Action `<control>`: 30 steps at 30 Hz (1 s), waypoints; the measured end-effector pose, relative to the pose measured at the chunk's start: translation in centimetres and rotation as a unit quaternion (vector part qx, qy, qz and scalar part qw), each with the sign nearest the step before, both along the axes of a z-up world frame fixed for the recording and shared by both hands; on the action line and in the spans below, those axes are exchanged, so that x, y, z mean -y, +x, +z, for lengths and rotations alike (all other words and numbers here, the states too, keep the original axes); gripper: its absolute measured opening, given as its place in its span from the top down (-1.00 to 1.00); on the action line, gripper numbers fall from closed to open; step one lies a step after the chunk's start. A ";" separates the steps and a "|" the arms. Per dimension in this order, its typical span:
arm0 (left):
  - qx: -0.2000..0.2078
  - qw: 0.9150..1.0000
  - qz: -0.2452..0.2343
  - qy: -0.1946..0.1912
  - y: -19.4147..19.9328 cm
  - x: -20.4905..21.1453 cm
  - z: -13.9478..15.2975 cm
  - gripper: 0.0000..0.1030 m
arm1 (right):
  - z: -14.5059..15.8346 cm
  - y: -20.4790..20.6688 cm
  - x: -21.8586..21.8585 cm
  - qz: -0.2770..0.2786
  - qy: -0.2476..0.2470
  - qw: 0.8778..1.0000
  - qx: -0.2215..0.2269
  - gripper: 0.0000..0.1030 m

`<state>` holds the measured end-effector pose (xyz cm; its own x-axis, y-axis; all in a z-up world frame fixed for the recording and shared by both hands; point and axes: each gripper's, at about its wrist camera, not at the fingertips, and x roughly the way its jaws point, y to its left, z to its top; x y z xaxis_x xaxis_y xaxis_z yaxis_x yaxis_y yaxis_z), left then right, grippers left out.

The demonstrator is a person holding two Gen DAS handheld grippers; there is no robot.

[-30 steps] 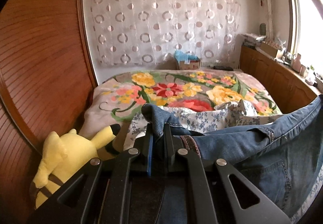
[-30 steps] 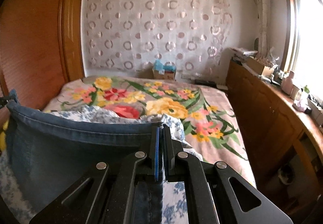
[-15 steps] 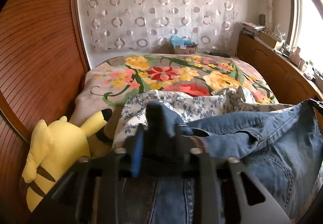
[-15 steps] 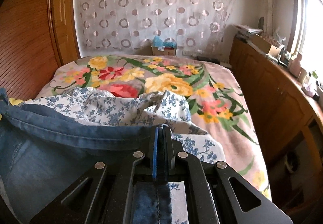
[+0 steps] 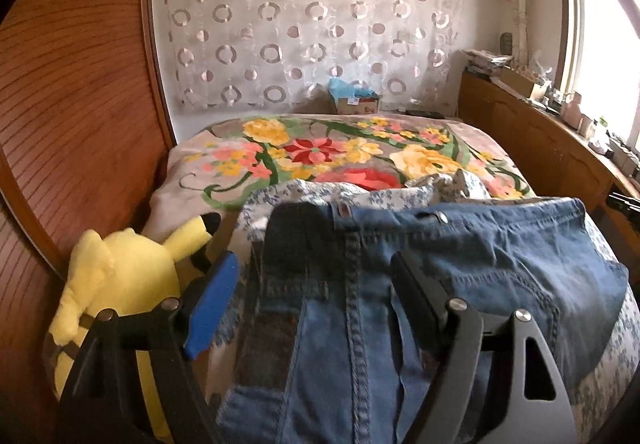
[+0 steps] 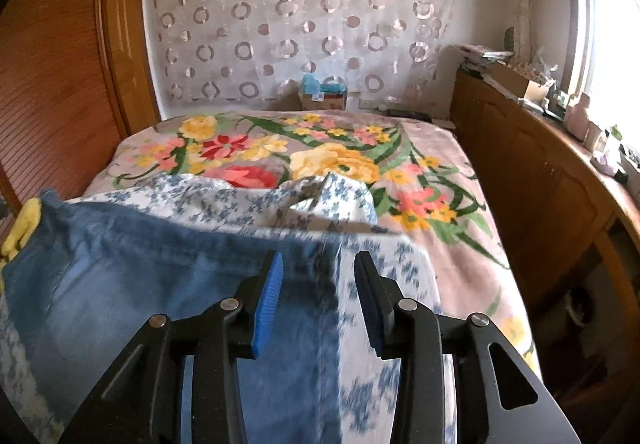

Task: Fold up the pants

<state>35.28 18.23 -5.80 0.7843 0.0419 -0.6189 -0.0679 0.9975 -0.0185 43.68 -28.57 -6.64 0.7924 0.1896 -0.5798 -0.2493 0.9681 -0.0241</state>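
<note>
Blue jeans [image 5: 460,268] lie flat on a blue-flowered white sheet [image 5: 360,196] on the bed, waistband towards the far end. My left gripper [image 5: 316,284] hovers over the waistband's left end; its jaws are opening wide, and the denim lies loose between them, untouched by the pads. In the right wrist view the jeans [image 6: 120,264] spread to the left, their side seam running between the fingers. My right gripper [image 6: 318,284] is opening too, with gaps between its blue pads [image 6: 266,300] and the cloth.
A yellow plush toy [image 5: 116,284] lies against the wooden wardrobe [image 5: 72,104] on the left. A flowered blanket [image 6: 340,156] covers the far bed. Wooden cabinets [image 6: 540,172] with clutter line the right side. A cardboard box [image 5: 356,102] stands by the curtain.
Both grippers were shut on the jeans' waistband and now stand open, the left first. The jeans have dropped and settled flat on the sheet.
</note>
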 end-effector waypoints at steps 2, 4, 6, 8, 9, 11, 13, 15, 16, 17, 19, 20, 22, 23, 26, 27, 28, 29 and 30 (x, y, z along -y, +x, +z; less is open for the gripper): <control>-0.005 1.000 -0.002 -0.002 -0.8 0.2 -0.5 -0.53 | 0.0 -1.5 0.2 0.010 0.003 1.000 -0.007 0.24; -0.009 1.000 -0.002 -0.002 -1.7 0.3 -1.0 -0.53 | -0.1 -2.9 0.6 0.013 0.006 1.000 -0.011 0.24; -0.014 1.000 -0.003 -0.005 -2.4 0.4 -1.5 -0.53 | -0.4 -4.4 1.2 0.017 0.011 1.000 -0.021 0.24; -0.016 1.000 -0.002 -0.006 -3.3 0.4 -1.9 -0.53 | -0.8 -5.7 1.9 0.015 0.011 0.999 -0.033 0.24; -0.018 1.000 -0.001 -0.006 -3.7 0.3 -2.1 -0.53 | -0.9 -6.2 2.4 0.012 0.011 0.999 -0.036 0.24; -0.023 1.000 0.000 -0.006 -4.5 0.2 -2.5 -0.53 | -1.2 -7.1 3.4 0.004 0.014 0.999 -0.046 0.24; -0.027 1.000 0.002 -0.006 -5.3 0.3 -2.9 -0.53 | -1.4 -7.9 4.4 -0.006 0.017 0.998 -0.055 0.24; -0.030 1.000 0.003 -0.005 -6.0 0.3 -3.2 -0.53 | -1.6 -8.9 4.9 -0.013 0.021 0.998 -0.063 0.24; -0.032 0.999 0.002 -0.004 -6.3 0.3 -3.4 -0.53 | -1.8 -9.3 5.3 -0.016 0.023 0.997 -0.067 0.23; -0.034 0.999 0.002 -0.003 -6.6 0.4 -3.6 -0.53 | -1.8 -9.9 5.1 -0.018 0.025 0.997 -0.069 0.22; -0.037 0.999 0.004 -0.001 -7.0 0.4 -3.9 -0.53 | -2.0 -10.8 5.2 -0.019 0.034 0.996 -0.077 0.19; -0.039 0.999 0.004 -0.002 -7.1 0.5 -4.1 -0.53 | -2.1 -11.2 5.0 -0.018 0.039 0.996 -0.082 0.17; -0.042 0.999 0.005 -0.006 -7.4 0.5 -4.3 -0.53 | -2.3 -11.5 4.7 -0.016 0.042 0.995 -0.090 0.14; -0.043 0.999 0.005 -0.006 -7.5 0.5 -4.4 -0.53 | -2.5 -11.7 4.5 -0.014 0.044 0.995 -0.093 0.14; -0.045 0.999 0.005 -0.007 -7.9 0.7 -4.6 -0.53 | -2.9 -12.1 4.3 -0.003 0.050 0.994 -0.100 0.14; -0.046 0.999 0.004 -0.007 -8.0 0.7 -4.6 -0.53 | -3.0 -12.3 4.3 0.001 0.048 0.993 -0.104 0.14; -0.047 0.999 0.003 -0.007 -8.2 0.8 -4.7 -0.53 | -3.2 -12.3 4.2 0.006 0.046 0.993 -0.106 0.14; -0.048 0.999 0.002 -0.006 -8.3 0.8 -4.7 -0.53 | -3.4 -12.6 4.2 0.011 0.043 0.993 -0.107 0.14; -0.049 0.999 0.001 -0.005 -8.3 0.9 -4.8 -0.53 | -3.7 -12.4 3.7 0.012 0.035 0.993 -0.110 0.14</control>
<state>26.96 17.28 -10.62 0.7194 0.0363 -0.6937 -0.0715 0.9972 -0.0220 31.29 -32.28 -10.34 0.6433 0.2536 -0.7224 -0.2649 0.9590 0.1007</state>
